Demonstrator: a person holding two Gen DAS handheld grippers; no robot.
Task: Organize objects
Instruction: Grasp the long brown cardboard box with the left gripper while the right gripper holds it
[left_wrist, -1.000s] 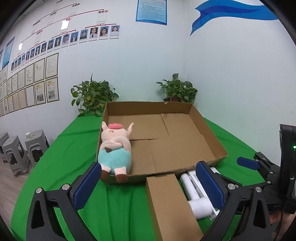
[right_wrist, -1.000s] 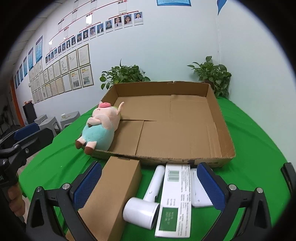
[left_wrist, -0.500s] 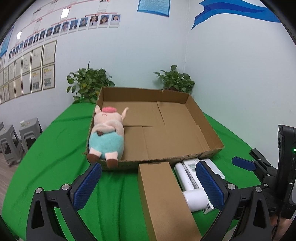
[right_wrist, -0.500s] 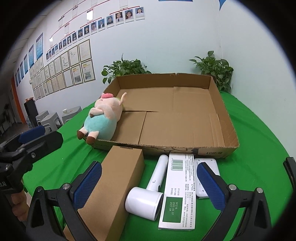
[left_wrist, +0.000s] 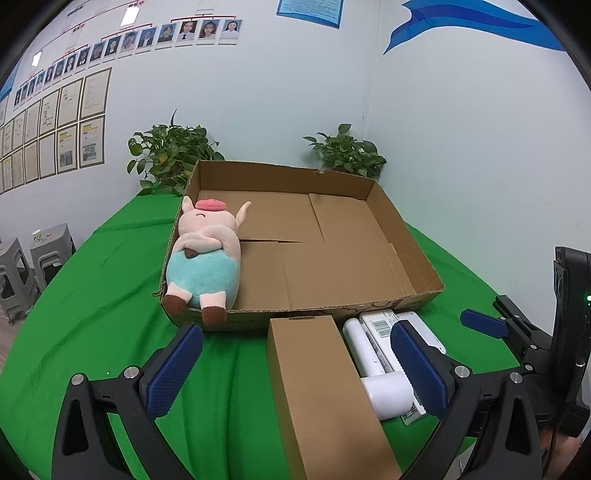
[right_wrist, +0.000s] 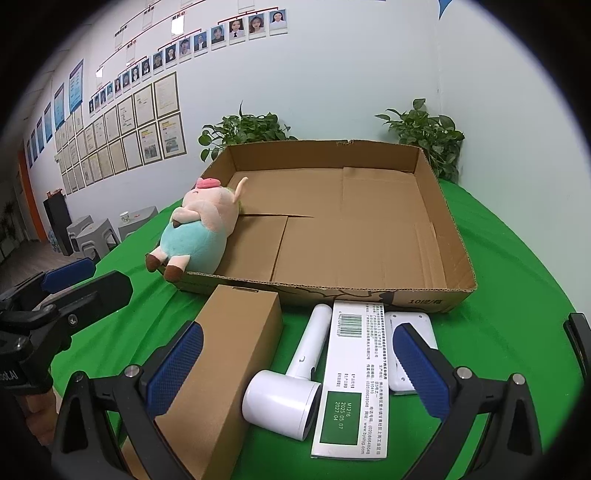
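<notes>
A green-covered table (right_wrist: 517, 258) holds a shallow, open cardboard tray (right_wrist: 458, 236) with low walls. Along its left wall lies a plush pig (right_wrist: 199, 225), pink with a teal lower body and brown hooves, its feet hanging over the tray's near-left corner.

Four items wait on the cloth just in front of the tray, side by side. From left to right: a plain brown carton (right_wrist: 221, 362), long and closed; a white hair dryer (right_wrist: 291, 384), barrel toward the camera and handle pointing at the tray; a flat white and green printed box (right_wrist: 354, 376) with a barcode, touching the dryer; and a small flat white device (right_wrist: 410, 332), partly hidden behind a gripper finger.

The left gripper (left_wrist: 295, 369) hovers low over the near end of the carton, fingers spread wide and holding nothing. The right gripper (right_wrist: 299, 373) hovers over the dryer and printed box, equally wide apart and empty.

Handling, as a judgement: the carton looks stiff and probably light, best pinched across its narrow width near the middle. The dryer is hard, smooth plastic and likely the heaviest; its slim handle offers a surer hold than the round barrel, which could slip. The printed box is thin and rigid, so it wants a pinch across its long edges. The pig is soft and will squash under any grip.
</notes>
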